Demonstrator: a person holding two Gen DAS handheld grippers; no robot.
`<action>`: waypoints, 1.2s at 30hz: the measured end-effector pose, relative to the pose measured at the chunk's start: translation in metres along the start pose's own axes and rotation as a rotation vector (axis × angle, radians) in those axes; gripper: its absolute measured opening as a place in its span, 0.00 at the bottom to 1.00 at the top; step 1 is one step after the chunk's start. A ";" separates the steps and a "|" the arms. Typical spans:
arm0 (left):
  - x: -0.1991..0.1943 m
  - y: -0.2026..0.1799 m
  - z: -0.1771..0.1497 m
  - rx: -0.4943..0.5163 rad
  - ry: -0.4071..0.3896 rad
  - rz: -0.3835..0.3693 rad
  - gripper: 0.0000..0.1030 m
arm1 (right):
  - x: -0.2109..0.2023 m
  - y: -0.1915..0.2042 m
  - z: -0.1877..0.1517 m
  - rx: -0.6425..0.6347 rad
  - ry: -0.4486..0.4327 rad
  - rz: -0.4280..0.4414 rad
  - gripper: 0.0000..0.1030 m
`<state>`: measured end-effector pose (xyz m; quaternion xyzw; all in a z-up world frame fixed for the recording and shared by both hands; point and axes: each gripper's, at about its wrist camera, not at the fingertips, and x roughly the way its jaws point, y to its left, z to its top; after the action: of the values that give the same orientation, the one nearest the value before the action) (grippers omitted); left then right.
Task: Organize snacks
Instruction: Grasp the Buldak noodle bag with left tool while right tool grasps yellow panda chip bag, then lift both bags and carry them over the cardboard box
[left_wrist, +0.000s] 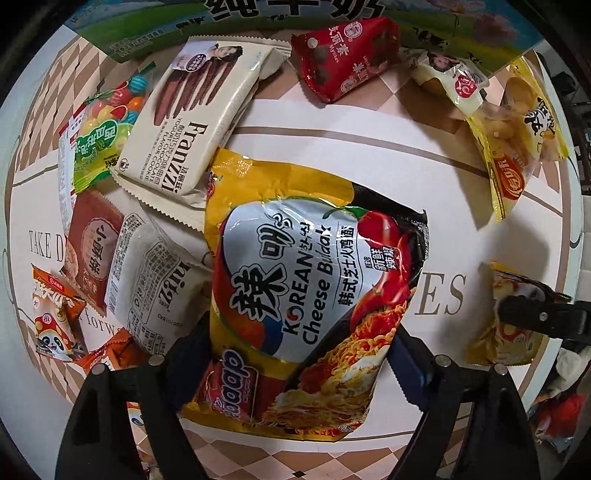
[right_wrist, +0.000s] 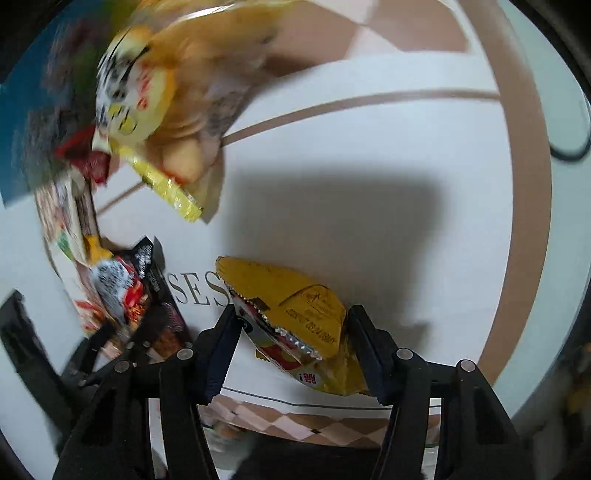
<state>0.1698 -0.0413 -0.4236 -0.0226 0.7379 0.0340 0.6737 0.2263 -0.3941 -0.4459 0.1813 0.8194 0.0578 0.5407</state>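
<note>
Snacks are lying scattered across a white table (left_wrist: 424, 122) with a brown checked border. The largest, a yellow Korean cheese noodle packet (left_wrist: 310, 295), is lying flat at the centre of the left wrist view, directly between the fingers of the left gripper (left_wrist: 295, 354). The left finger (left_wrist: 192, 350) is lying against the packet's edge, and the right finger (left_wrist: 406, 365) is standing at its opposite edge; whether the pads are pressing on it cannot be told from this view.

The left wrist view alone is showing the row of snacks beside the packet: a Franzzi cookie pack (left_wrist: 184, 125), a green candy bag (left_wrist: 99, 133), a red-brown packet (left_wrist: 92, 240), a white cracker pack (left_wrist: 155, 280) and a small orange packet (left_wrist: 55, 314). A red chocolate bag (left_wrist: 343, 55) and a yellow snack bag (left_wrist: 524, 147) are lying further off, before a green and blue carton (left_wrist: 147, 33).

The right wrist view, blurred at its upper left, is showing what the other view is showing only at its right edge: a small yellow packet (right_wrist: 295, 325) lying on the table between the fingers of the right gripper (right_wrist: 291, 347). The fingers are flanking the packet; the right finger (right_wrist: 365, 350) is touching its edge, while the left finger (right_wrist: 218, 350) is standing just beside it. The noodle packet (right_wrist: 122, 288) is appearing at this view's left.
</note>
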 end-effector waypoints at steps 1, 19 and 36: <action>0.003 0.002 -0.001 0.002 0.003 0.003 0.86 | -0.002 -0.004 -0.002 0.002 -0.013 -0.005 0.67; 0.001 -0.051 0.012 0.002 -0.005 0.038 0.85 | -0.017 0.021 -0.019 -0.074 -0.146 -0.227 0.79; -0.001 -0.061 0.001 0.058 0.025 0.019 0.86 | -0.021 0.035 -0.048 -0.070 -0.171 -0.301 0.68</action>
<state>0.1753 -0.1019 -0.4237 0.0033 0.7470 0.0186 0.6645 0.1982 -0.3639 -0.3978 0.0417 0.7859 -0.0108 0.6169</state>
